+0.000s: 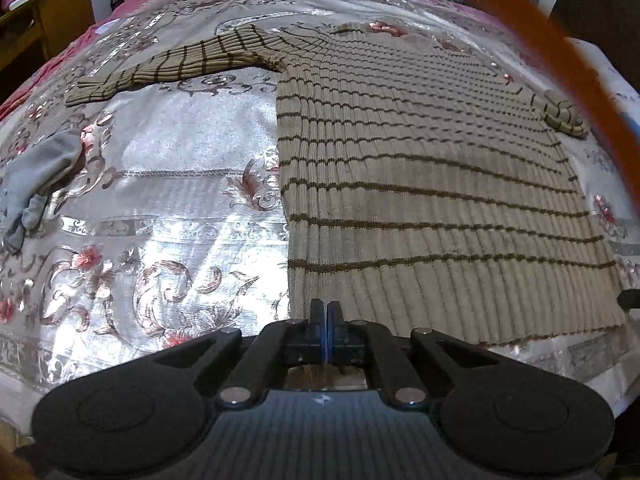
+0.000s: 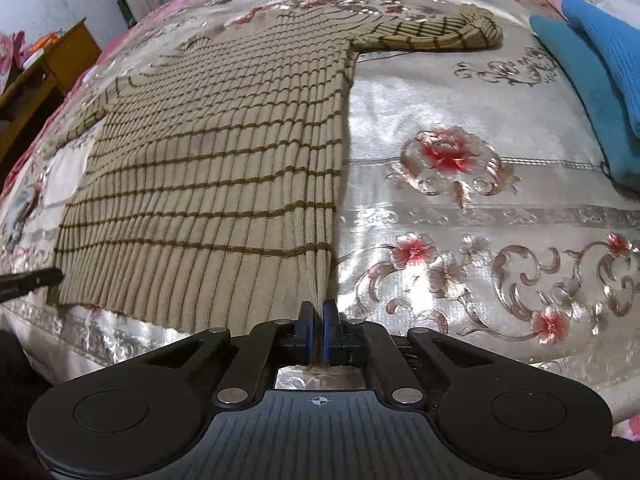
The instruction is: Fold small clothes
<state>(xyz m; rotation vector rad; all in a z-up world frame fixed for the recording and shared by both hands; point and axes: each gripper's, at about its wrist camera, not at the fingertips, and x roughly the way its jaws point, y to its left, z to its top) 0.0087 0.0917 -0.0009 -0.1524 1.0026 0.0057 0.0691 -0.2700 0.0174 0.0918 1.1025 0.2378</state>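
We see the left gripper [image 1: 327, 308] with its fingers [image 1: 317, 314] clenched on the sweater [image 1: 420, 200] at the near-left corner of its hem; knit shows between the blue pads. The right gripper [image 2: 319, 308] is clenched too, fingers [image 2: 307, 316] pinching the sweater's near-right hem corner, where the side edge runs straight into the pads.

The sweater, beige ribbed knit w/ thin brown stripes, lies flat on the bed [image 2: 460, 208], hem toward us, body stretching away. Its left sleeve [image 1: 168, 68] is spread out sideways from the far-left shoulder. Its right sleeve [image 2: 432, 32] goes out from the far-right shoulder, cuff end bunched up. In the right wrist view a bit of the left gripper pokes in just beside the sweater's near-left corner.

The bed has a shiny silver cover w/ pink flowers and scrollwork. Left of the sweater, well apart, lies a crumpled grey cloth [image 1: 36, 176]. Right of the sweater, near the far sleeve, lies a blue garment [image 2: 600, 80]. Far left of the sweater, beyond the bed, stands a wooden cabinet [image 1: 48, 20]. An orange strap [image 1: 560, 48] crosses the left wrist view above the sweater's right side, blurred; we can't tell what it belongs to.
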